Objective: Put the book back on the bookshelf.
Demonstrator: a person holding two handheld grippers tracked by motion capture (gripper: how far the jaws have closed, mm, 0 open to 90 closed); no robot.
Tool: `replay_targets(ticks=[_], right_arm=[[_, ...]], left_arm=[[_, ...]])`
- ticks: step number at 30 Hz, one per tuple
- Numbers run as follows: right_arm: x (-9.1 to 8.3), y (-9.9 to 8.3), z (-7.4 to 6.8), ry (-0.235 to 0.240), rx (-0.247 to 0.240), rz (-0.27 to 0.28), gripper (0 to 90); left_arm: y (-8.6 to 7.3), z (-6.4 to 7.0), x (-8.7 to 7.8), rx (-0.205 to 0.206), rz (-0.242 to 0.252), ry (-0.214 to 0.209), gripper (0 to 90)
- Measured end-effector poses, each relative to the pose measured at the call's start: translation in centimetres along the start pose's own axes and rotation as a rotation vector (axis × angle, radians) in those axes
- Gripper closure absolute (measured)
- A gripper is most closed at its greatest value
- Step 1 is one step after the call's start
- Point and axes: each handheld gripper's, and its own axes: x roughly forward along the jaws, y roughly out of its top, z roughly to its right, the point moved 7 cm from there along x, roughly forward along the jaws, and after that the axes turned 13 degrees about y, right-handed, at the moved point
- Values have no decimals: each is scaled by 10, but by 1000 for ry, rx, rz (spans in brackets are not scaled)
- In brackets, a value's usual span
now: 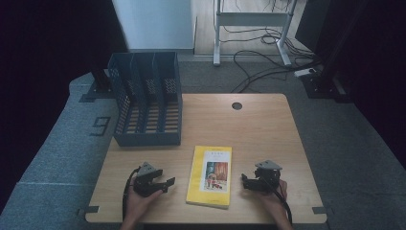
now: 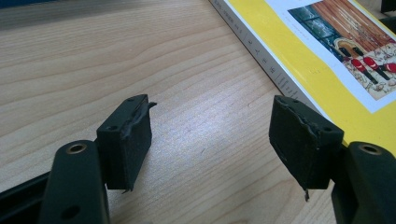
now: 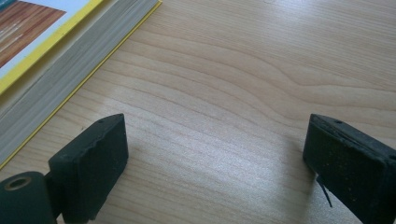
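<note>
A yellow book [image 1: 210, 176] with a picture on its cover lies flat near the table's front edge, between my two grippers. My left gripper [image 1: 165, 183] rests low over the wood just left of the book, open and empty; in the left gripper view the book's spine [image 2: 275, 70] runs close past the right pad. My right gripper [image 1: 245, 181] sits to the right of the book, also open with nothing between its pads. The right gripper view shows the book's page edge [image 3: 60, 79] at upper left, beside the left pad [image 3: 91, 165].
A dark blue three-slot file rack [image 1: 146, 98] stands at the table's back left. A round cable hole [image 1: 236, 106] is at the back centre. Bare wooden table [image 1: 258, 134] stretches behind the book. Cables and a desk frame lie on the floor beyond.
</note>
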Motion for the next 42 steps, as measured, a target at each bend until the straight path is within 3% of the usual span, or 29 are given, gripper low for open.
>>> replay_targets(ticks=[10, 16, 19, 24, 31, 36, 39, 42], right_arm=[[-2, -1, 6, -3, 6, 0, 51], [-4, -1, 10, -34, 36, 15, 89], [-6, -2, 12, -13, 8, 10, 95], [-8, -3, 15, -12, 8, 10, 91], [-10, -3, 16, -14, 11, 8, 117], [-13, -2, 16, 7, 40, -10, 129], [-20, 5, 17, 11, 55, 24, 135], [-24, 16, 11, 11, 34, 27, 137]], left_arm=[[-2, 0, 3, 3, -14, 8, 302], [-4, -2, 4, 6, -31, 20, 300], [-4, -5, 4, 1, -33, 21, 299], [-5, -8, 4, -4, -31, 26, 299], [-6, -7, 3, 10, -32, 57, 300], [-6, -7, 3, 7, -33, 67, 300], [-5, -7, 4, 6, -31, 63, 300], [-5, -6, 4, 12, -33, 73, 300]])
